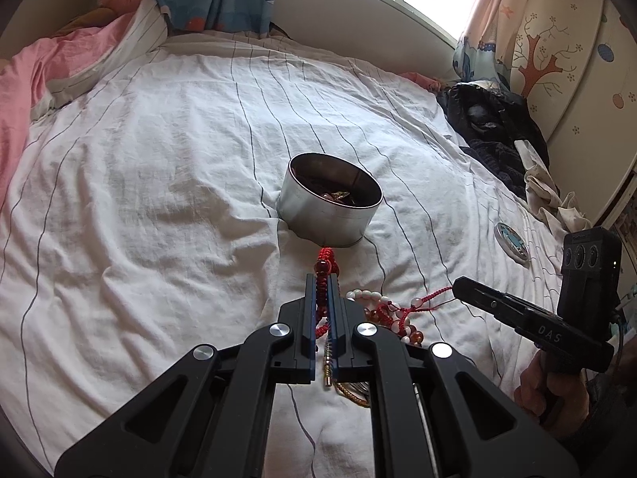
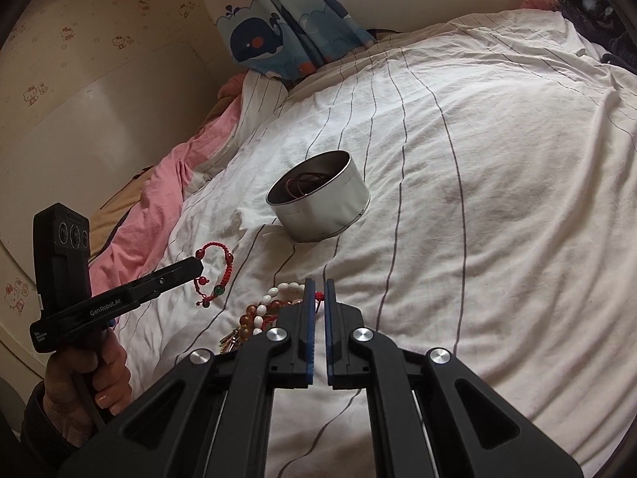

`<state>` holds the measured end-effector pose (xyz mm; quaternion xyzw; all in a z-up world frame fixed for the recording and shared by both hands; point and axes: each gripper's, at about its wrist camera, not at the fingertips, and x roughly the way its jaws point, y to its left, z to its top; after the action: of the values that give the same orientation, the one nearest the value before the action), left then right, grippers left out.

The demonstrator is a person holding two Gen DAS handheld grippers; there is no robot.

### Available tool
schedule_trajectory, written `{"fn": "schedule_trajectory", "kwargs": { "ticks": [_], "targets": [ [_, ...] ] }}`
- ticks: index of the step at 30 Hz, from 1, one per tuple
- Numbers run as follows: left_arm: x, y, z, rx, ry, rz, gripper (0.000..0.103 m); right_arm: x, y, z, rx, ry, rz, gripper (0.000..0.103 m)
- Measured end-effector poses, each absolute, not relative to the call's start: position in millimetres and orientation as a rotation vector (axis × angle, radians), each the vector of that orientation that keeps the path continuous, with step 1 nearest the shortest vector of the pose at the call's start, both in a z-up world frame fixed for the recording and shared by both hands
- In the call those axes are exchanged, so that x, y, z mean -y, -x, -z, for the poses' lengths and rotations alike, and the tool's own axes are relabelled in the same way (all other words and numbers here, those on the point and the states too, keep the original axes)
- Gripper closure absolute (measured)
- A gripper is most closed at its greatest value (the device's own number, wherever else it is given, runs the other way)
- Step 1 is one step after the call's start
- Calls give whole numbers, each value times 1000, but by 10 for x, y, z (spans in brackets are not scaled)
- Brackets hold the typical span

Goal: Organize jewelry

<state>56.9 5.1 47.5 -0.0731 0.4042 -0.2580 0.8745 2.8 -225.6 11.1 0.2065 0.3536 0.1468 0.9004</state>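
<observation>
The left gripper was clamped on a red braided cord bracelet; from the right wrist view the bracelet hung from the closed tips, its red and green beads dangling just above the sheet. In the left wrist view the red cord ran up between the blue pads, with a knotted end and a dark red bead showing past the fingertips.

The right gripper had its jaws drawn together on a thin red cord that led back to the tangled pile of bead bracelets. In the left wrist view its closed tips pinched that cord's end, and the cord stretched taut to the pile. The pile, white, amber and red beads with a gold chain at its near edge, lay on the striped white bedsheet just beside both grippers. A hand gripped the left gripper's handle.

Beyond the pile stood an open round metal tin on the sheet, with dark cords and a few pieces already inside. A round tin lid lay well to its right. Farther off were a pink quilt, a heap of dark clothing and whale-print curtains.
</observation>
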Motion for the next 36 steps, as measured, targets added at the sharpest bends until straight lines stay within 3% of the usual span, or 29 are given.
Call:
{"fn": "schedule_trajectory", "kwargs": {
  "ticks": [36],
  "targets": [
    [59,-559,-423,-856,124,549,98,2396,134,-63,-717,-468,-311,98]
  ]
}}
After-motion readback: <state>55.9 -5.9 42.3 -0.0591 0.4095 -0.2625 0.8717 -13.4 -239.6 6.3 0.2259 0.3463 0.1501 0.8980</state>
